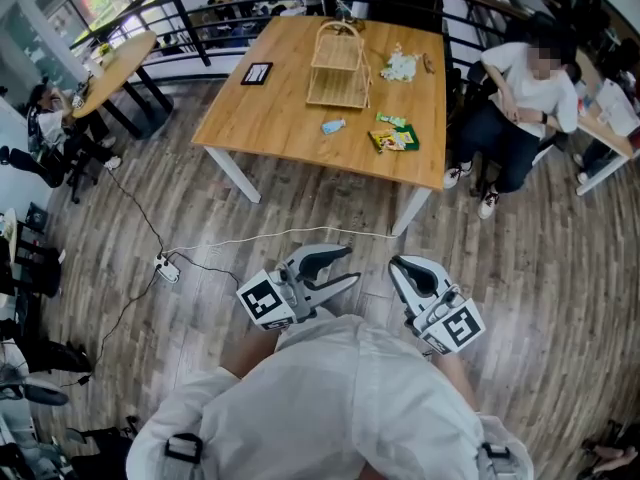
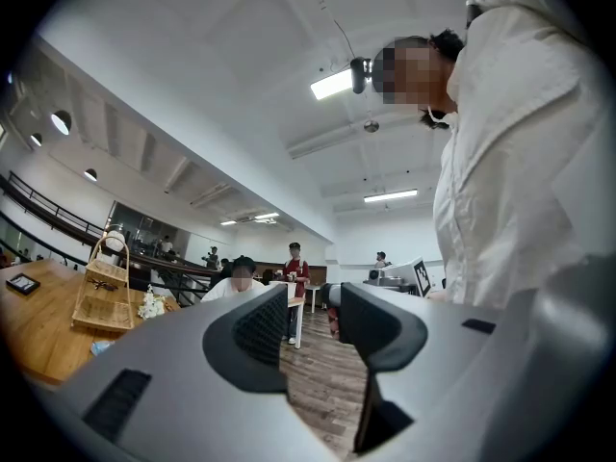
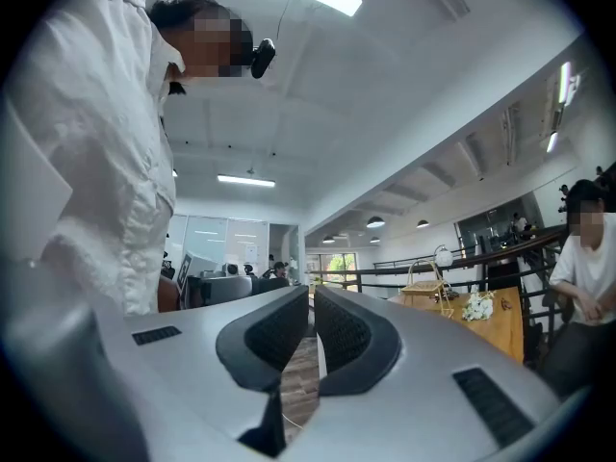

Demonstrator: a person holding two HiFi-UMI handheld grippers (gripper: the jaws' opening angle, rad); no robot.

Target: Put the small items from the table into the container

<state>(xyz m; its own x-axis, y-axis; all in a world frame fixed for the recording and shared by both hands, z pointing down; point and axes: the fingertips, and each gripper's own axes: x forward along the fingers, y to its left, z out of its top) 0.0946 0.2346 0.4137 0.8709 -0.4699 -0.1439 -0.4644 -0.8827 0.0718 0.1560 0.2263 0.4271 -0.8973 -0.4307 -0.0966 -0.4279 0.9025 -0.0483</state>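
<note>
The wooden table [image 1: 270,113] stands across the floor from me. On it are a wicker basket [image 1: 338,66], a small blue item [image 1: 333,125], green and yellow packets [image 1: 393,138] and a white flower bunch [image 1: 400,66]. Both grippers are held close to my body, far from the table. My left gripper [image 1: 352,265] is open with nothing between its fingers; its own view [image 2: 306,301] shows floor through the gap. My right gripper [image 1: 394,264] is shut and empty, its pads nearly touching [image 3: 311,292]. The basket [image 2: 104,296] shows at the left of the left gripper view and to the right, beyond the jaws [image 3: 430,292], in the right gripper view.
A person [image 1: 520,93] sits on a chair at the table's right end. A black tablet [image 1: 257,72] lies at the table's left side. A power strip [image 1: 167,267] and a white cable lie on the wood floor between me and the table. A railing runs behind the table.
</note>
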